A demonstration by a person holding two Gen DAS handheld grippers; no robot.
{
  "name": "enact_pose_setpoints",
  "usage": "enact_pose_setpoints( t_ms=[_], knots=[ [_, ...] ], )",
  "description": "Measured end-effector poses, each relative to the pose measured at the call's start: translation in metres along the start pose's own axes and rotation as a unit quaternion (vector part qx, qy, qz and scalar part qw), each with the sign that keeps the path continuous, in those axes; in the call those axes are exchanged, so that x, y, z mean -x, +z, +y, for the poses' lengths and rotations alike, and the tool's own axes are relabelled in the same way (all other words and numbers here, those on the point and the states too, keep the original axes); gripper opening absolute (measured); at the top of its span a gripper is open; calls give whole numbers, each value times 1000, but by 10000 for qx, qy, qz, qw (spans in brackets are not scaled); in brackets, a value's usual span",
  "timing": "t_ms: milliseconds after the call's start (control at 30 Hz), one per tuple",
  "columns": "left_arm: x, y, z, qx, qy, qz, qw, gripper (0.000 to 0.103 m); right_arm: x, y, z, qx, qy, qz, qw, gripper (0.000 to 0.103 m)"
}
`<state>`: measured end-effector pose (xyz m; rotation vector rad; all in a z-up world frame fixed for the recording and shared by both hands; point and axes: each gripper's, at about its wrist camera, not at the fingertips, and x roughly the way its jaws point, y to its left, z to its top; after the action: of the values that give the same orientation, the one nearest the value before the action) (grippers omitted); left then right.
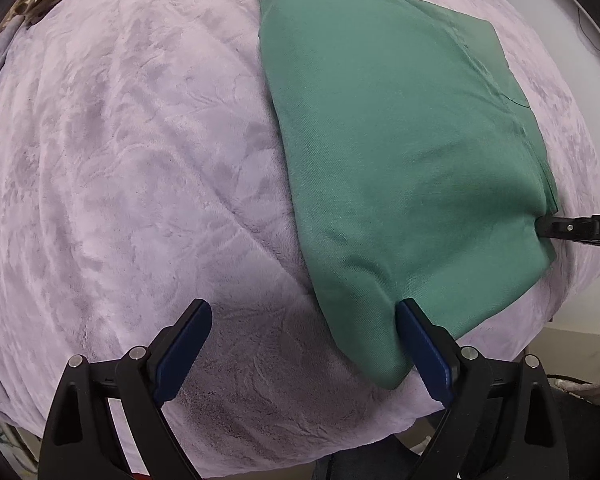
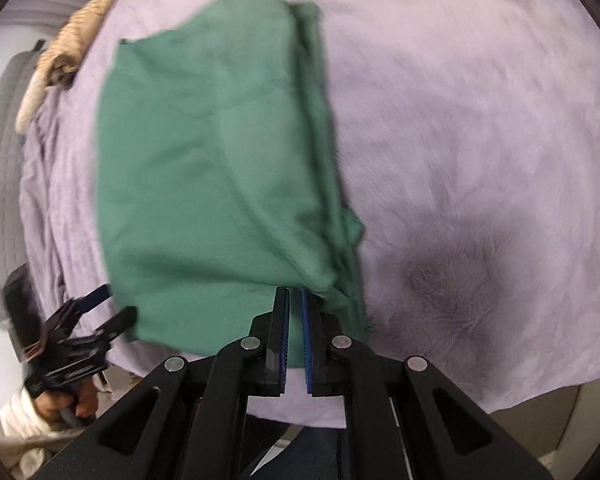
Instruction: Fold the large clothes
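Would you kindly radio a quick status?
Left hand-held gripper open at garment's corner. Right hand-held gripper shut on garment edge. Garment folded on blanket. Nothing blocking.

Matt green woven-cloth garment [image 1: 400, 152] on a plush, velvety lilac blanket [image 1: 132, 168]; black plastic fingers [image 1: 184, 344], ribbed blue pads, shiny metal pins.

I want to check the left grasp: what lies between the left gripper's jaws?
In the left wrist view, the left gripper is open. Between its jaws lie bare lilac blanket and the near corner of the green garment.
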<state>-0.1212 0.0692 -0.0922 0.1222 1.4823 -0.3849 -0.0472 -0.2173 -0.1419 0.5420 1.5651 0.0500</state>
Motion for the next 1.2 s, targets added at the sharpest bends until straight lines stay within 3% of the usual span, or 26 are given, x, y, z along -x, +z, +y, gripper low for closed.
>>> enact_pose_setpoints(
  t_ms=[233, 633, 733, 933, 1000, 1033, 1067, 1133, 1200],
  knots=[
    [-2, -1, 0, 32, -27, 19, 10000, 95, -21, 3, -11, -65, 29, 132, 9999, 0],
    [6, 7, 11, 139, -78, 301, 9994, 95, 1, -9, -4, -46, -224, 297, 9993, 0],
    [26, 16, 17, 214, 101, 174, 9996, 95, 28, -12, 2, -15, -200, 42, 9998, 6],
    [70, 49, 14, 435, 411, -318, 9977, 95, 75, 4, 26, 44, -333, -527, 9980, 6],
    [80, 58, 8, 506, 523, -400, 9965, 95, 86, 11, 38, 81, -399, -671, 9969, 12],
    [85, 62, 5, 535, 539, -451, 9961, 96, 89, 13, 46, 108, -429, -722, 9964, 27],
    [90, 64, 1, 560, 554, -516, 9956, 96, 94, 14, 50, 135, -461, -777, 9958, 54],
    [94, 68, 0, 583, 596, -562, 9949, 103, 99, 17, 60, 237, -551, -929, 9939, 78],
    [97, 69, -4, 574, 642, -593, 9945, 103, 106, 20, 66, 335, -614, -1009, 9924, 78]
  ],
)
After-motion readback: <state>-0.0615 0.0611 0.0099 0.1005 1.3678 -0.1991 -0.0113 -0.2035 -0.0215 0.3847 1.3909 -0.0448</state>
